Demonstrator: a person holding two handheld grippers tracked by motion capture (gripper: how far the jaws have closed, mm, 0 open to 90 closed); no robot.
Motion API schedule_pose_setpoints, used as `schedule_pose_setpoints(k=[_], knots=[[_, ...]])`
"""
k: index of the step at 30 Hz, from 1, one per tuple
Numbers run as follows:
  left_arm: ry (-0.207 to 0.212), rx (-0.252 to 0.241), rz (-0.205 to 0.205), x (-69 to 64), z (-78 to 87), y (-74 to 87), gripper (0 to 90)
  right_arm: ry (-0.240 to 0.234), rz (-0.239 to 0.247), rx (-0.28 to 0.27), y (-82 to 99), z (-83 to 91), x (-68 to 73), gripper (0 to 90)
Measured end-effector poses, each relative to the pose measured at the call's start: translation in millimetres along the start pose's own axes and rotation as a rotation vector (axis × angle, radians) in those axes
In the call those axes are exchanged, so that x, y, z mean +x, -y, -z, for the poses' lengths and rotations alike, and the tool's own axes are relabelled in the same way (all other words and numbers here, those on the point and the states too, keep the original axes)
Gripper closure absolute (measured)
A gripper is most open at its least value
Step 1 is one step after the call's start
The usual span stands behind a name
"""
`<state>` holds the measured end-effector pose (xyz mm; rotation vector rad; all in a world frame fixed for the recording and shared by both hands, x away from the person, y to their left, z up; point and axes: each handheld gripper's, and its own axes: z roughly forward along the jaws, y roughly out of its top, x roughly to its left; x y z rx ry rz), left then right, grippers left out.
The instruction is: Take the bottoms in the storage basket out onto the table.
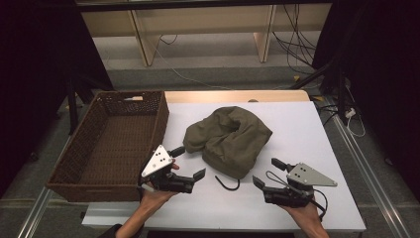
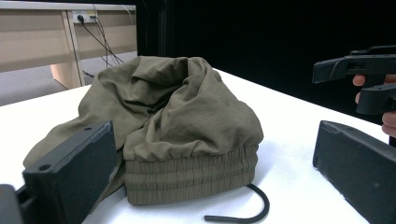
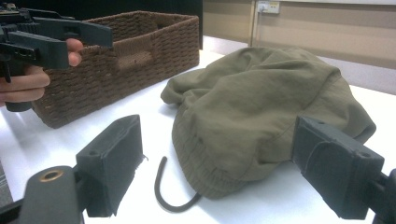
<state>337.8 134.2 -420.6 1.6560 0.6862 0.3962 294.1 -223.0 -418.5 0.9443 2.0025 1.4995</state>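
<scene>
A crumpled olive-green garment point(image 1: 229, 140) with an elastic hem lies mid-table on the white tabletop point(image 1: 302, 129). Its dark drawstring point(image 1: 227, 183) curls out at the near side. An empty brown wicker basket point(image 1: 159, 124) stands at the left. My left gripper point(image 1: 189, 162) is open beside the basket's near right corner, just left of the garment. My right gripper point(image 1: 267, 172) is open near the garment's front right. In the left gripper view the garment point(image 2: 187, 121) and drawstring point(image 2: 254, 212) lie ahead between the spread jaws. The right gripper view has the garment point(image 3: 261, 107) ahead, untouched, with the basket point(image 3: 116, 60) behind.
The table's wooden far edge point(image 1: 233, 95) runs behind the garment. Beyond it are floor cables point(image 1: 297, 44) and pale wooden furniture legs point(image 1: 141, 42). Metal rails point(image 1: 356, 163) flank the table, and dark curtains stand at both sides.
</scene>
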Motion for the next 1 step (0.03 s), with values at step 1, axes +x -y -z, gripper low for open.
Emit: schedule_pose_setpoints(k=[1], knots=[[0.0,-0.001,0.001,0.1,0.1,0.0,0.0,0.002,0.002,0.004,-0.1,0.2,0.1,17.9]])
